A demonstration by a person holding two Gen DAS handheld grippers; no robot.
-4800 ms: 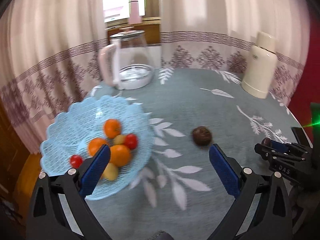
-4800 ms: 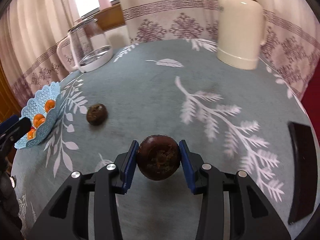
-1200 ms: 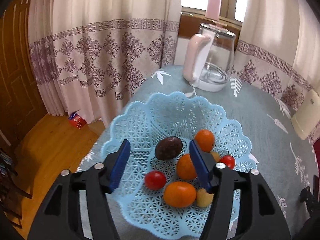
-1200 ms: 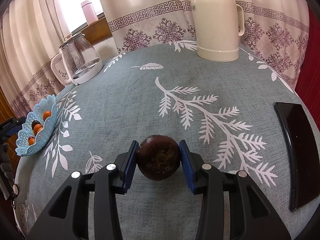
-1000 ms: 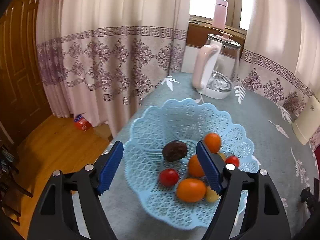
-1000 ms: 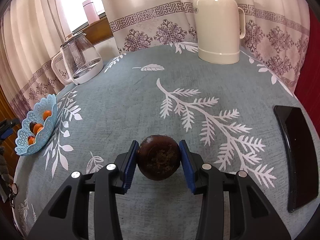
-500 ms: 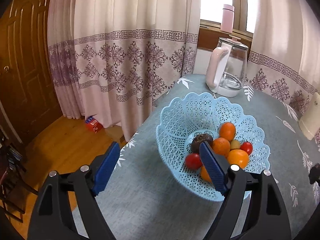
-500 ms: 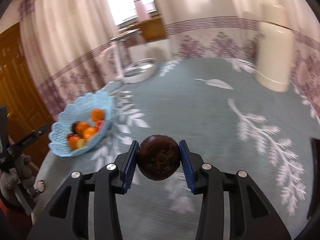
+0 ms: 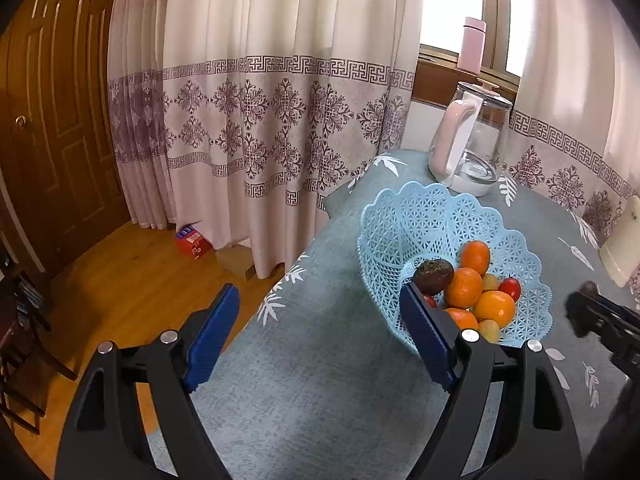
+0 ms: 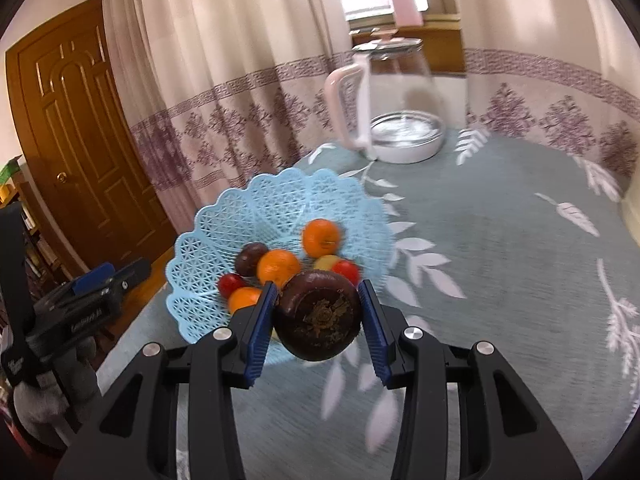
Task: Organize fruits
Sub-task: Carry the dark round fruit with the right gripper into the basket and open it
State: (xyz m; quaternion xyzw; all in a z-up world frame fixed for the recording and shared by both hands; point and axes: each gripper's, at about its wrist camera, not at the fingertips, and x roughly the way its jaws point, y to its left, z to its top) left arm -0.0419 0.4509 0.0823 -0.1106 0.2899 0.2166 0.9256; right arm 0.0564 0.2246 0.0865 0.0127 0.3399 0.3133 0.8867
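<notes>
A light blue lattice fruit basket (image 10: 224, 232) (image 9: 432, 216) stands near the table's left edge. It holds oranges (image 10: 320, 237) (image 9: 464, 287), red tomatoes (image 10: 230, 283), small yellow fruit and one dark brown fruit (image 10: 250, 258) (image 9: 433, 271). My right gripper (image 10: 319, 318) is shut on a second dark brown fruit (image 10: 318, 316), just in front of the basket's near rim. My left gripper (image 9: 320, 336) is open with nothing between its fingers, pulled back left of the basket over the table edge. The right gripper shows blurred at the far right of the left wrist view.
A glass kettle with a pink handle (image 10: 394, 104) (image 9: 470, 136) stands behind the basket. A cream thermos (image 9: 622, 240) is at the right edge. Curtains, a wooden door (image 10: 80, 128) and wooden floor (image 9: 120, 276) lie left of the table. Grey-green cloth with white leaves covers the table (image 10: 500, 260).
My right gripper has carried its dark fruit across the table to the basket's near rim. My left gripper has backed away from the basket, leaving the other dark fruit in it.
</notes>
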